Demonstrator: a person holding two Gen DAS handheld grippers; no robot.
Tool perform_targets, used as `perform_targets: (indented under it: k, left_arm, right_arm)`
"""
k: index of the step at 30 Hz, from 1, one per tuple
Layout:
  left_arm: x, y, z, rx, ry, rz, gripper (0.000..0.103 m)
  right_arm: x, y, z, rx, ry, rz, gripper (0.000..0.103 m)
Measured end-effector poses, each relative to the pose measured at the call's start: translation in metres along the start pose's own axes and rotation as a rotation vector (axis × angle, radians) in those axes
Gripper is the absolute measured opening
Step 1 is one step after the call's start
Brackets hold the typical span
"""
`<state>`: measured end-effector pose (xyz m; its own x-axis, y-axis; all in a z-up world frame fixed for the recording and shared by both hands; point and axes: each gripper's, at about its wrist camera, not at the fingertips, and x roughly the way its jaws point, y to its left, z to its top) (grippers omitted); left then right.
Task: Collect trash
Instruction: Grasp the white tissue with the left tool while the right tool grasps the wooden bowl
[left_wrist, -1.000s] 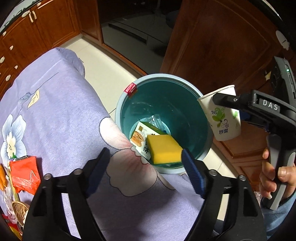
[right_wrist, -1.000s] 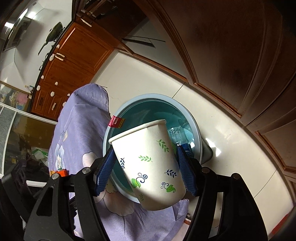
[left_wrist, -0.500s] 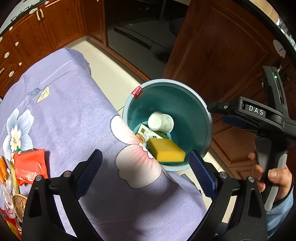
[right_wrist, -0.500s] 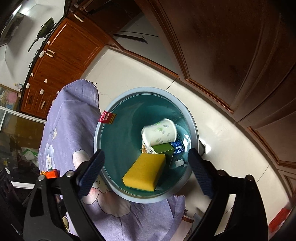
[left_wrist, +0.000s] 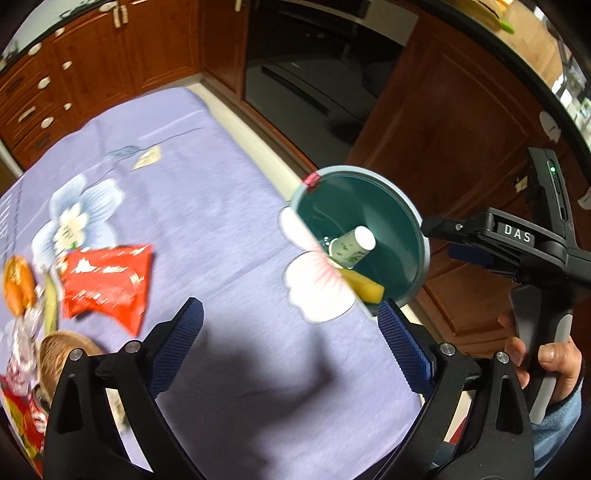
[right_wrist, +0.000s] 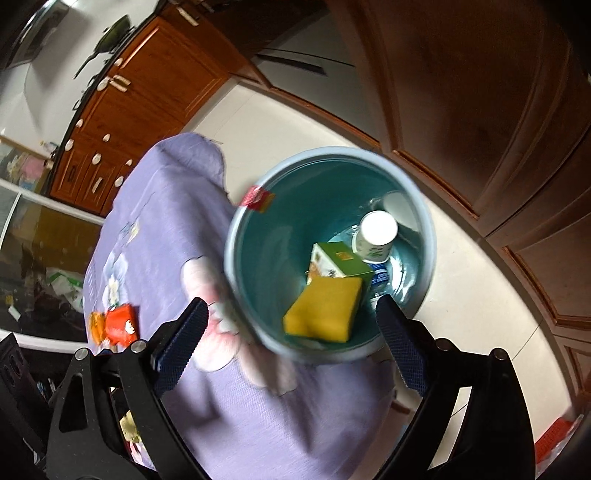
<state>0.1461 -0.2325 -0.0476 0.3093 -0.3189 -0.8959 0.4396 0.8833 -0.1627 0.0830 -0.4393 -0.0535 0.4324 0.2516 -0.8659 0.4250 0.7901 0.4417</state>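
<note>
A teal bin (left_wrist: 423, 251) (right_wrist: 236, 254) stands on the floor beside the table. In it lie a white paper cup (left_wrist: 352, 245) (right_wrist: 375, 236), a yellow sponge (left_wrist: 365, 290) (right_wrist: 325, 308) and a green carton (right_wrist: 340, 262). My left gripper (left_wrist: 290, 339) is open and empty above the purple tablecloth (left_wrist: 207, 206). My right gripper (right_wrist: 291, 341) is open and empty above the bin; it also shows in the left wrist view (left_wrist: 465, 240). A red wrapper (left_wrist: 107, 284) (right_wrist: 120, 323) lies on the table at the left.
A bread roll (left_wrist: 16, 286), a brown bowl (left_wrist: 55, 360), a red can (left_wrist: 35, 410) and other scraps lie at the table's left edge. Wooden cabinets (left_wrist: 443, 122) and an oven (left_wrist: 306, 70) stand behind the bin. Pale floor tiles (right_wrist: 480, 295) surround the bin.
My right gripper opened and the paper cup dropped into the bin. My left gripper has swung left over the table, bringing the red wrapper into fuller view.
</note>
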Motion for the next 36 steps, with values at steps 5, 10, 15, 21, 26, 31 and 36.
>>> perform_targets:
  k: [5,10,15,21,26,31,36]
  left_arm:
    - [-0.029,0.029,-0.02,-0.04,-0.041,0.031,0.097]
    - [-0.055,0.063,-0.046,-0.079,-0.079,0.073,0.097]
    - [-0.072,0.104,-0.071,-0.132,-0.094,0.128,0.097]
    - [-0.068,0.146,-0.091,-0.156,-0.066,0.169,0.087]
    - [-0.056,0.157,-0.094,-0.136,-0.032,0.153,0.07]
    - [-0.039,0.156,-0.092,-0.102,0.017,0.145,0.07]
    - [-0.024,0.156,-0.09,-0.076,0.056,0.128,0.065]
  right_arm:
    - [-0.004,0.031,-0.018,-0.054,0.006,0.017,0.088]
    - [-0.004,0.063,-0.035,-0.107,0.021,0.031,0.088]
    - [0.0,0.093,-0.051,-0.159,0.04,0.039,0.088]
    - [0.016,0.119,-0.071,-0.203,0.103,0.042,0.088]
    - [0.036,0.138,-0.086,-0.238,0.169,0.043,0.088]
    - [0.05,0.147,-0.091,-0.255,0.2,0.043,0.088]
    - [0.058,0.152,-0.088,-0.254,0.211,0.043,0.088]
